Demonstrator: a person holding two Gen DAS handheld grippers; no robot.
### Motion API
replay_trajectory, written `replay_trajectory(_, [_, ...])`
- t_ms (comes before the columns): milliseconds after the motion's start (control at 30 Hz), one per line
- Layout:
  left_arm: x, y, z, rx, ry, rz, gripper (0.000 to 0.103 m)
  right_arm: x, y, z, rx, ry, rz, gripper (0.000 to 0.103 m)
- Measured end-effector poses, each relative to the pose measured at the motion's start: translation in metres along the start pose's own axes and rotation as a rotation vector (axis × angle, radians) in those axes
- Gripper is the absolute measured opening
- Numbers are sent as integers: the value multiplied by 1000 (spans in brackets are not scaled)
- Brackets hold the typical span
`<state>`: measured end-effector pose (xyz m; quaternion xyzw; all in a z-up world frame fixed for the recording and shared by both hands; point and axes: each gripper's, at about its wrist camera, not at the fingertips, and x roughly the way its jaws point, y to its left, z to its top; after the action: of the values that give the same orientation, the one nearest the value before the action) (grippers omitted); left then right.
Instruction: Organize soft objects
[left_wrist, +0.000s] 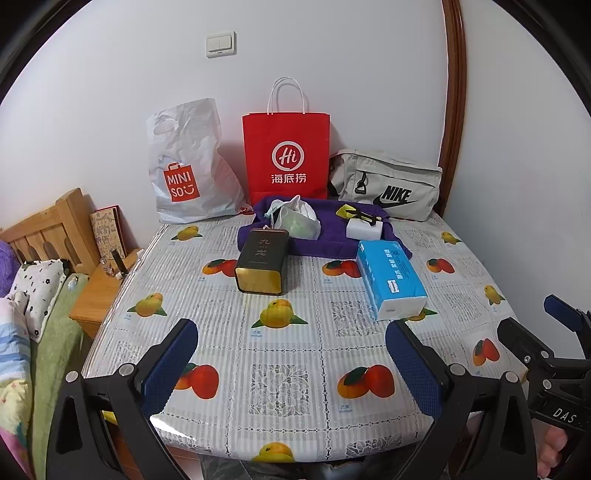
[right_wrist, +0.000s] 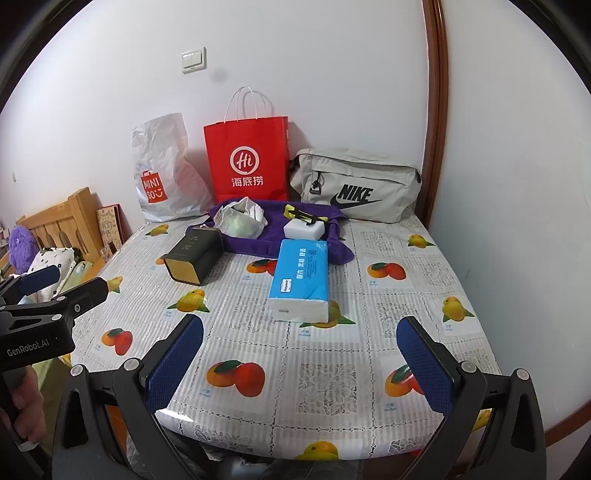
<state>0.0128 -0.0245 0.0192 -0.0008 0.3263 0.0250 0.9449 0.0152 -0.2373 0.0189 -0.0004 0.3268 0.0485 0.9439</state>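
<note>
A blue tissue pack (left_wrist: 391, 278) (right_wrist: 300, 278) lies mid-table. Behind it a purple towel (left_wrist: 325, 240) (right_wrist: 273, 240) is spread out, carrying a clear plastic bag (left_wrist: 297, 221) (right_wrist: 242, 221) of soft items, a white block (left_wrist: 364, 229) (right_wrist: 304, 229) and a small black-and-yellow item (left_wrist: 360, 214) (right_wrist: 301, 215). A dark tea tin (left_wrist: 262, 264) (right_wrist: 194, 258) lies on its side to the left. My left gripper (left_wrist: 291, 363) (right_wrist: 55, 282) and right gripper (right_wrist: 299, 363) (left_wrist: 535, 325) both hover open over the table's near edge, holding nothing.
Against the wall stand a white Miniso bag (left_wrist: 184, 170), a red paper bag (left_wrist: 286, 155) and a grey Nike pouch (left_wrist: 388, 184). The table (left_wrist: 288, 332) wears a fruit-print cover. To the left are a wooden headboard (left_wrist: 48, 225), nightstand and bedding. A wooden door frame (left_wrist: 452, 74) rises at right.
</note>
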Motion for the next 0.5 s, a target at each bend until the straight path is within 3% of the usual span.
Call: replay_trajectory(500, [0,1,-1,-4,2,0,103,1,3,0,-9,8,0,103])
